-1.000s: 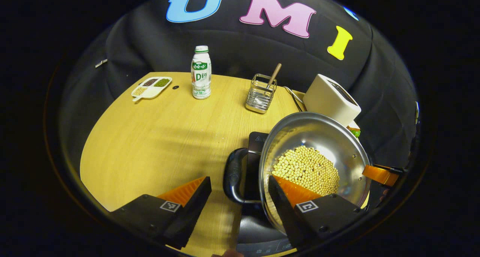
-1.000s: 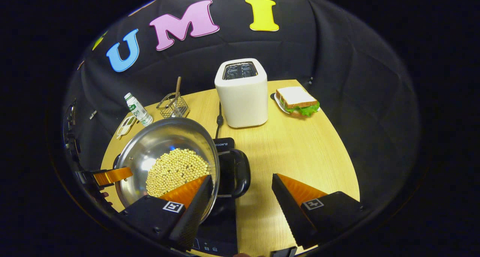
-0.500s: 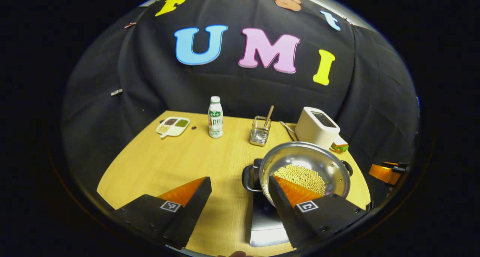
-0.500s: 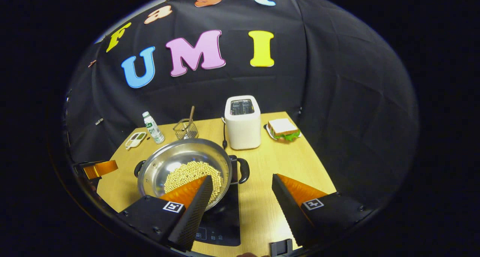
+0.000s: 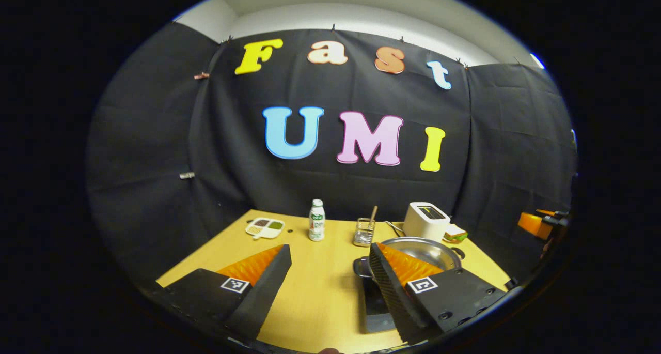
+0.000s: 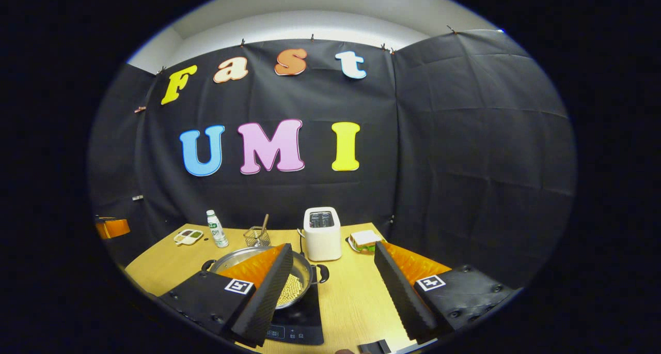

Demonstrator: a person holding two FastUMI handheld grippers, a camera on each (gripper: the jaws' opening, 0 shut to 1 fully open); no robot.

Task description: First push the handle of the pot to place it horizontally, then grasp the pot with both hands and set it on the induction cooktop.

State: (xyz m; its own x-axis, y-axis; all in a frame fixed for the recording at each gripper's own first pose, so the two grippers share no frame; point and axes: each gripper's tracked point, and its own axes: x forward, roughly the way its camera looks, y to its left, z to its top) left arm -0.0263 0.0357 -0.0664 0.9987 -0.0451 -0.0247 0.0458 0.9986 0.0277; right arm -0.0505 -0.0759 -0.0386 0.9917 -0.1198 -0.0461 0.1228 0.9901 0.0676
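- Though partly hidden by a finger, pot sits on cooktop at lower centre of right gripper view, beans inside, side handles level.
- Looks done: placed, nothing left but clearing away.
- Right gripper wide, holding nothing.
- Left gripper wide, empty, well above table.
- Toaster just behind pot.

Shiny metal pot on a glossy black cooktop; matt wood-grain table.
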